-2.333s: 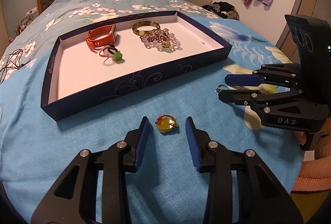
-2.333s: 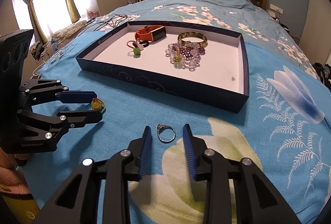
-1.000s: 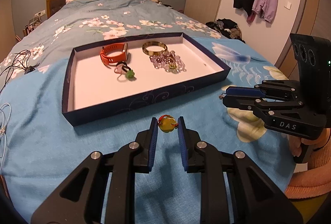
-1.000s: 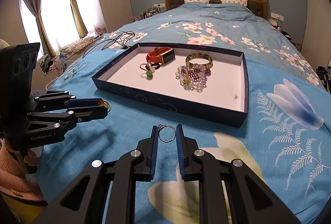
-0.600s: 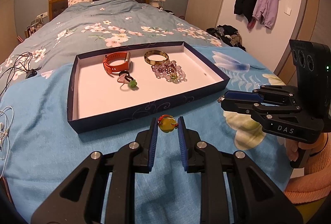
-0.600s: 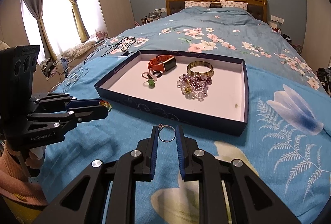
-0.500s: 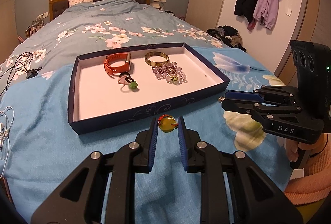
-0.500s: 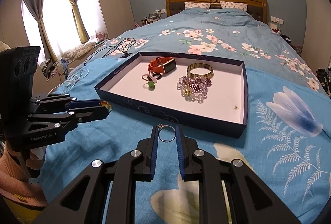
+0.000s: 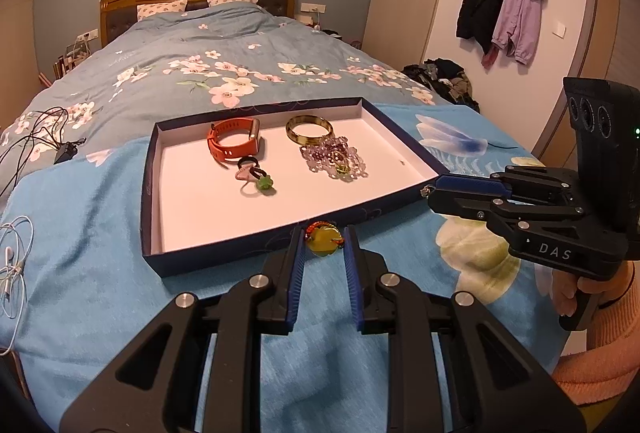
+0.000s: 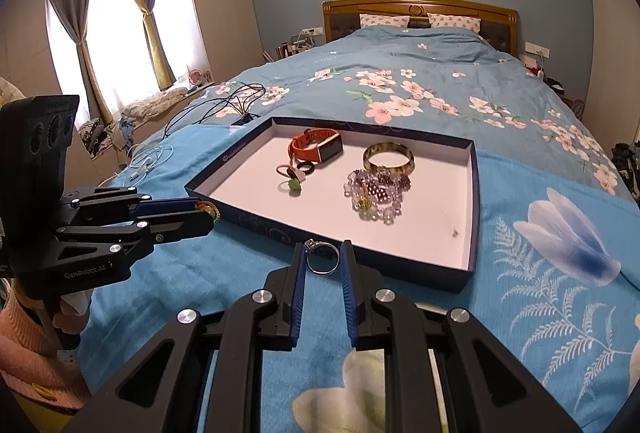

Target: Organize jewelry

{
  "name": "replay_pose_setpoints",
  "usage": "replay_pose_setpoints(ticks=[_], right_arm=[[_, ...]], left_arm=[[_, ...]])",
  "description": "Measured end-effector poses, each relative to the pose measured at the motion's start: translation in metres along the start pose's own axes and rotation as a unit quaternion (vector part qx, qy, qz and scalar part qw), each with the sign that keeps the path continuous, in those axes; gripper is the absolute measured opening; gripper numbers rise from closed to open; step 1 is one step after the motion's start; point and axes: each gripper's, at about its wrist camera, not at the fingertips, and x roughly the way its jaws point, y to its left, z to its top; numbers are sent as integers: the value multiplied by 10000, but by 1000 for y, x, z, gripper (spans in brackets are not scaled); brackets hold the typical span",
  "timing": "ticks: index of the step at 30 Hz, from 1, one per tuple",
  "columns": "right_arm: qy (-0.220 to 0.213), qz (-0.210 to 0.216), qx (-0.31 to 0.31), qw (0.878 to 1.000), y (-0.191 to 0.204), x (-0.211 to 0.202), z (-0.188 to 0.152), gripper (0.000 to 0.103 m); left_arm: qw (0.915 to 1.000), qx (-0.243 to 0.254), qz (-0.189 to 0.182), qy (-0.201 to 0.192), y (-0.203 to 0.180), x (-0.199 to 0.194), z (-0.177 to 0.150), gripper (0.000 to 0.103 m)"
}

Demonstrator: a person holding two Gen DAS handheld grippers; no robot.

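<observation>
Left wrist view: the left hand-held gripper (image 9: 323,247) is clamped on a yellow pendant (image 9: 324,242), held above the bed (image 9: 80,257) just before the tray (image 9: 149,169).

Right wrist view: the right hand-held gripper (image 10: 323,260) is clamped on a silver ring (image 10: 322,260) near the tray's front wall, with a watch (image 10: 318,147) and bangle (image 10: 388,157) inside.

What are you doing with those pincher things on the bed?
Tidying jewelry into the tray. The left gripper is pinching a yellow bead charm, and the right gripper is pinching a silver ring. Both hang just before the tray's near wall. An orange watch, a bangle and purple beads already lie inside.
</observation>
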Motion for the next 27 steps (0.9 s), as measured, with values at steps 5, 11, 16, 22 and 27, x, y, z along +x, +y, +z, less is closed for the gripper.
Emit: replay_pose_setpoints(ticks=[5,11,16,22,27], right_arm=[[-39,-3,-18,10000,0,1,4,16],[-77,31,28,10000,-4,2,8,15],[-104,33,29,9999,-5,2,12,16],[-121,23,28,9999,-6,4,16,16],[-140,2,23,9999,-8,7,20,16]], left_arm=[[10000,-3,39,-62,2,-1,5,20],[9999,-2,82,-93,4,0,10,20],[9999,-5,106,-128,6,1,13,20],[9998,-7,146,-159,6,2,17,20],[9997,-26,170,-148,8,4,19,20]])
